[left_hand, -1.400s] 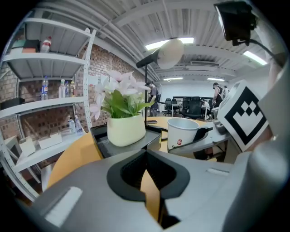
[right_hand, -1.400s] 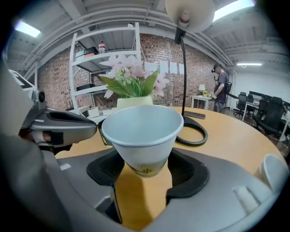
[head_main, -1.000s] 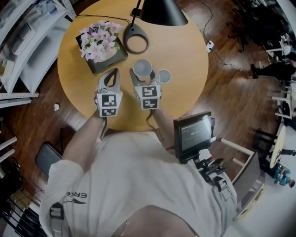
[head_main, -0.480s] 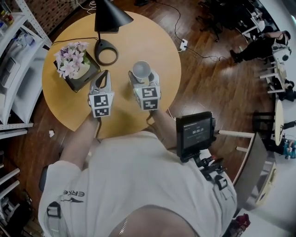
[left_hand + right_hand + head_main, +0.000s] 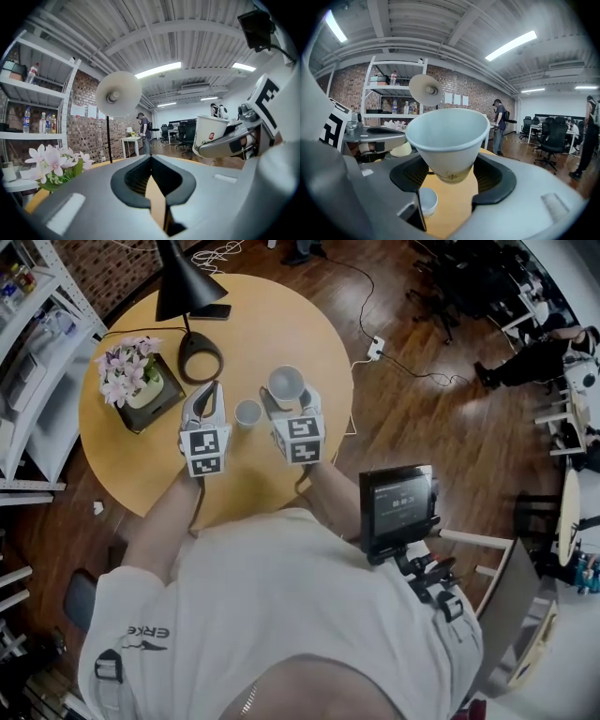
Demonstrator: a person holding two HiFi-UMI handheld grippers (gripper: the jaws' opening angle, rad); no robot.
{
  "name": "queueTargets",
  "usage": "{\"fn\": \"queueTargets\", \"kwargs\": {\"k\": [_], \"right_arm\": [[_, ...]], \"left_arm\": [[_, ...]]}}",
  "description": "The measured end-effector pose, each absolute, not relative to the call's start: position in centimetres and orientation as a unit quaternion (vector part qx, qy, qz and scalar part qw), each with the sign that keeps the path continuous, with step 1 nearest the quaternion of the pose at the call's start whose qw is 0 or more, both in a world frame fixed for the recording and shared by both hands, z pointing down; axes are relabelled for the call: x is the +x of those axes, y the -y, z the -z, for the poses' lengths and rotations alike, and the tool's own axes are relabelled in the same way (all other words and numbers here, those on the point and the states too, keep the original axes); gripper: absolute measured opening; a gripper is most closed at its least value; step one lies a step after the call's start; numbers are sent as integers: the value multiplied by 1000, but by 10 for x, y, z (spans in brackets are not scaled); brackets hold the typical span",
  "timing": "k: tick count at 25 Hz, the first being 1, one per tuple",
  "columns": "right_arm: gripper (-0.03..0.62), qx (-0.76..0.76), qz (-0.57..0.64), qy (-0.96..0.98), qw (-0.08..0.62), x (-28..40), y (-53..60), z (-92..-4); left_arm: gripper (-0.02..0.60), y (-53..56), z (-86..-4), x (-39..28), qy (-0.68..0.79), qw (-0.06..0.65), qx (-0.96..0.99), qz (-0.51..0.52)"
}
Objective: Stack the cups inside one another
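Right gripper [image 5: 283, 399] grasps a large paper cup [image 5: 286, 383]; left gripper [image 5: 208, 396] is clenched on nothing.
The large paper cup stands upright between the right jaws, raised just right of the small cup [image 5: 247, 412] on the round table [image 5: 281, 324]. The left gripper, jaws pressed together, hovers just left of the small cup.

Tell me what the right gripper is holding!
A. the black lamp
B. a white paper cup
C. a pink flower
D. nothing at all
B: in the right gripper view the white paper cup sits clamped between the jaws of the right gripper, held up off the table.
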State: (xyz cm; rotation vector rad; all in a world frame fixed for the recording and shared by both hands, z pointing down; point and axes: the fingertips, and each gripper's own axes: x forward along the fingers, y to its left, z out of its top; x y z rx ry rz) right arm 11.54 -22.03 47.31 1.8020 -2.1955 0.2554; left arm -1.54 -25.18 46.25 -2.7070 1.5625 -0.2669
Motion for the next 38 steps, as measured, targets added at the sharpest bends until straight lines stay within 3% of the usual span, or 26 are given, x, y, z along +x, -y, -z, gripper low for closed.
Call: {"fn": "queueTargets", "kwargs": {"k": [13, 27, 38], "right_arm": [[312, 538, -107, 823, 147, 129, 229, -499], [313, 508, -125, 836, 165, 85, 228, -518], [313, 488, -152, 833, 211, 58, 221, -574]], "left_arm": [[2, 234, -477, 3, -575, -9, -809, 121], [2, 233, -487, -24, -583, -21, -801, 136], [2, 222, -534, -44, -578, -69, -797, 164]]}}
